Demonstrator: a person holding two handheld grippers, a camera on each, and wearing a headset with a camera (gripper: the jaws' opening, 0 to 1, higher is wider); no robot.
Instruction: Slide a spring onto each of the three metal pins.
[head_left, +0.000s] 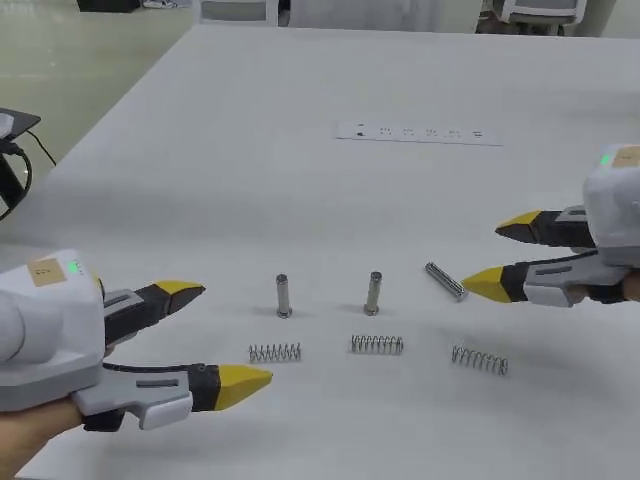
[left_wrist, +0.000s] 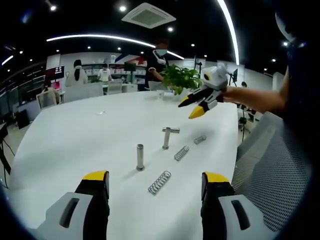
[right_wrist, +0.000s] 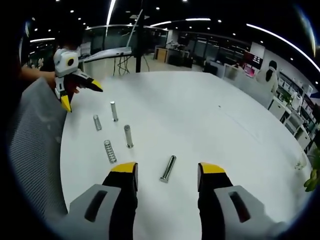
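Left claw (head_left: 234, 334) and right claw (head_left: 484, 258) gape empty; the light, squashy springs (head_left: 377, 344) likely want a gentle mid-coil pinch.

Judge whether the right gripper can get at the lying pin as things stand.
Probably yes: the right gripper is open, and the lying pin rests on bare table just ahead of its jaws, with nothing between them.

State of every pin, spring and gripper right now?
left pin: upright, bare
middle pin: upright, bare
right pin: lying on its side, bare
left spring: lying flat, loose
middle spring: lying flat, loose
right spring: lying flat, loose
left gripper: jaws open, empty
right gripper: jaws open, empty
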